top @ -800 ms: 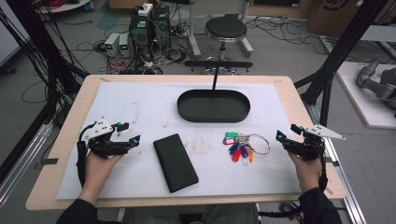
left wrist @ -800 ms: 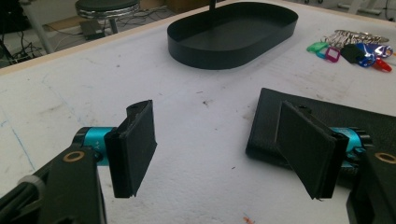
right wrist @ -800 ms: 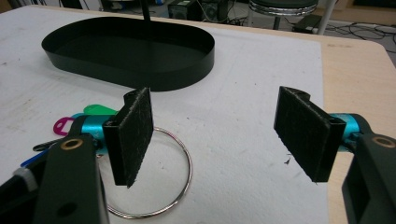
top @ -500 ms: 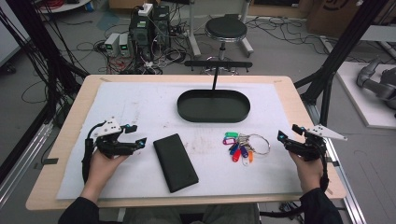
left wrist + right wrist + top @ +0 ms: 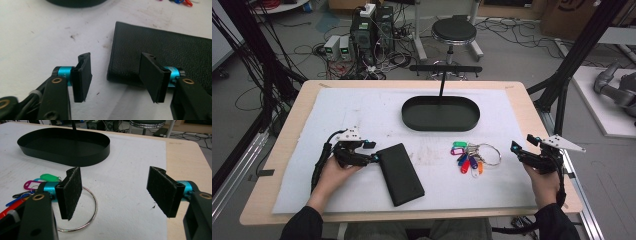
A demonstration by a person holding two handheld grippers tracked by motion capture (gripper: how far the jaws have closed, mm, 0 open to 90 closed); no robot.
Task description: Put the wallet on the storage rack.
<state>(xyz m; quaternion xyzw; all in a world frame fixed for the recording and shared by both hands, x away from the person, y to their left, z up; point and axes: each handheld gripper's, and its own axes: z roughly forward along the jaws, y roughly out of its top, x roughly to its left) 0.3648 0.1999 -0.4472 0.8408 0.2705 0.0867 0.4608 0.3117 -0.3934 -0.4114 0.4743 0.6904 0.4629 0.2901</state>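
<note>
Black stool (image 5: 454,33), perhaps computers (image 5: 371,26), cabled floor (image 5: 512,45).

One wallet (image 5: 400,173), one tray (image 5: 440,124), one key bunch (image 5: 472,156)

A white mat (image 5: 362,115) covers the wooden worktop (image 5: 532,107). Beyond its far edge stand a round black stool (image 5: 454,31), computer boxes (image 5: 372,25) and tangled cables (image 5: 307,50) on the floor.

left claw (image 5: 371,152): black, cyan collars, brass screws, grey plate, black cable | right claw (image 5: 521,148): same build | sleeves (image 5: 302,225): dark
</note>
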